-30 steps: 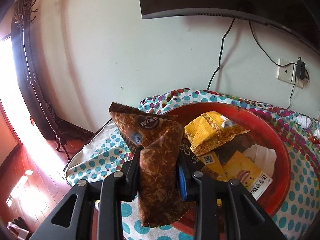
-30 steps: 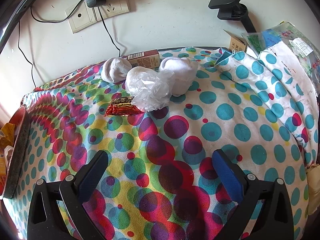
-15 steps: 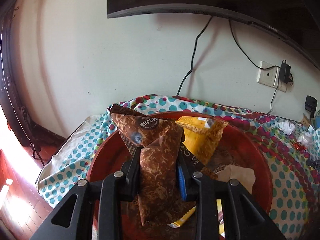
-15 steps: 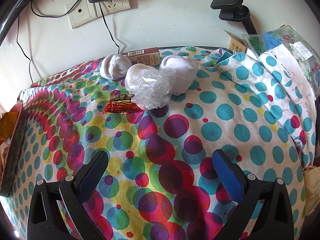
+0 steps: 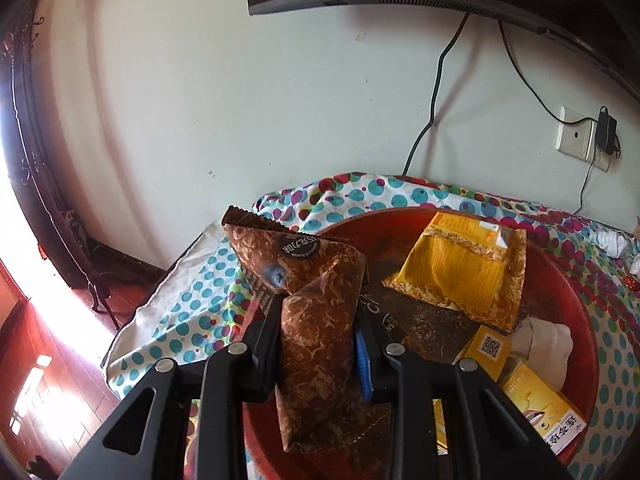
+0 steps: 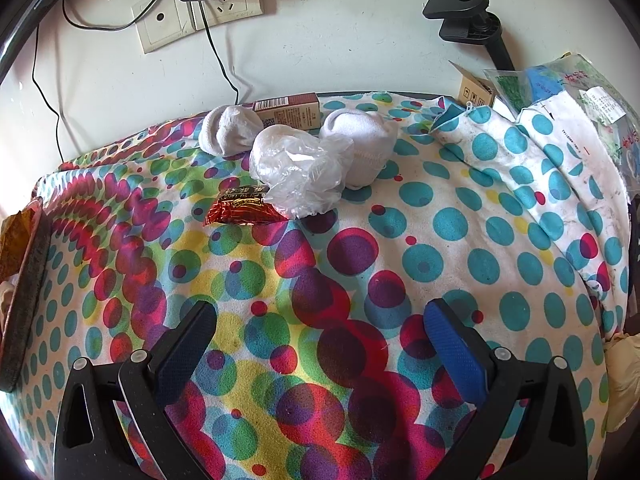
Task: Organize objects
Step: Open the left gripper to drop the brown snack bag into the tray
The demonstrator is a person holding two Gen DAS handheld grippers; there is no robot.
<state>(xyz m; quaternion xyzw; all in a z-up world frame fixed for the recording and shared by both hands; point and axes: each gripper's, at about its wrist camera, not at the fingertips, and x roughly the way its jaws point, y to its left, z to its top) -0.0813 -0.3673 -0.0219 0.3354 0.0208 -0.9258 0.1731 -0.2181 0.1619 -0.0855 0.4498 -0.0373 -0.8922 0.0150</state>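
Packets (image 5: 460, 276) in tray (image 5: 576, 308); socks (image 6: 360, 140) behind wrapper (image 6: 240, 210)

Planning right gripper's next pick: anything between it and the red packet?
Right wrist view: only bare dotted cloth lies between the open right gripper and the red packet.

— What can you read near the red tray (image 5: 576, 300)?

— On the brown snack packet (image 5: 316, 320) above its rim, a round dark badge with Chinese characters; too small for you to make out. Inside the tray, a QR code on the small yellow packet (image 5: 486, 350).

— And away from the tray?

— The red wrapper (image 6: 240, 210) shows gold lettering, illegible; the brown box (image 6: 288, 110) carries a barcode.
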